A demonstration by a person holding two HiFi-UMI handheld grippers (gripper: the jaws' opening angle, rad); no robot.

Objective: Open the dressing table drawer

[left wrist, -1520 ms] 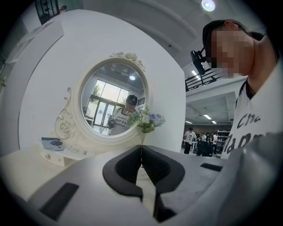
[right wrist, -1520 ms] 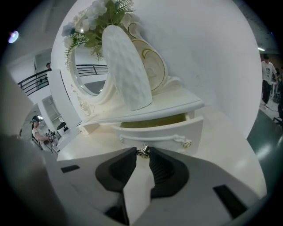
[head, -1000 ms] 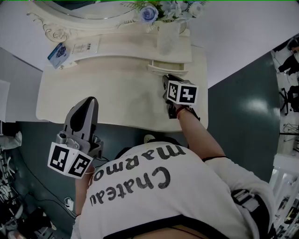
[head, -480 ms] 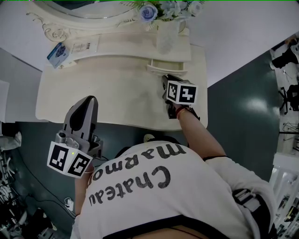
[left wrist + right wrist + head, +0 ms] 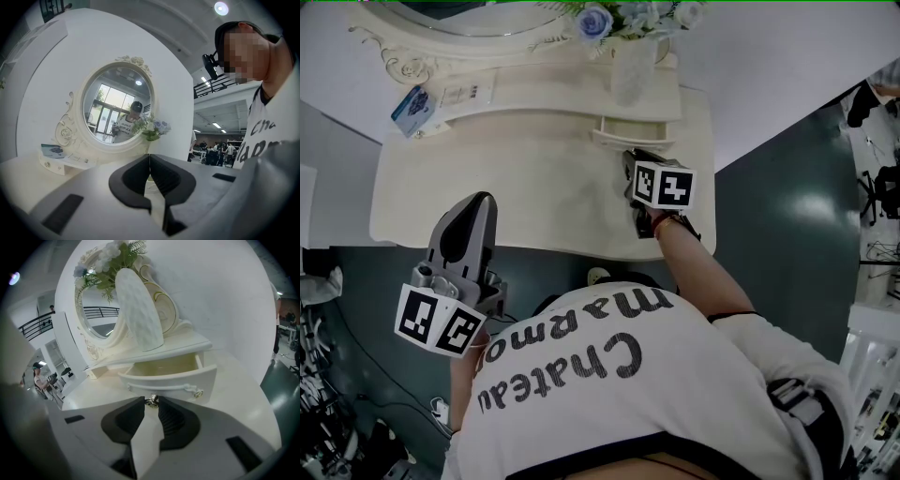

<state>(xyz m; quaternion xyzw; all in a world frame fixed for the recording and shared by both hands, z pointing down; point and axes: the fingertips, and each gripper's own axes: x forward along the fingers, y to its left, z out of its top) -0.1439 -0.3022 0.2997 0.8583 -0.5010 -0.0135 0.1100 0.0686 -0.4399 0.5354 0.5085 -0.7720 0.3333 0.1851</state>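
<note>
Still unmoved, right gripper pinches the knob of the drawer, already drawn out (left gripper idle, jaws together); opening seems nearly done.

White wall, dark glossy floor, ceiling lights, perhaps chairs at right edge

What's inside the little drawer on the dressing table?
The open part of the drawer shows only its bare pale bottom, no things. Its back end sits under the shelf, so that part is hidden.
</note>
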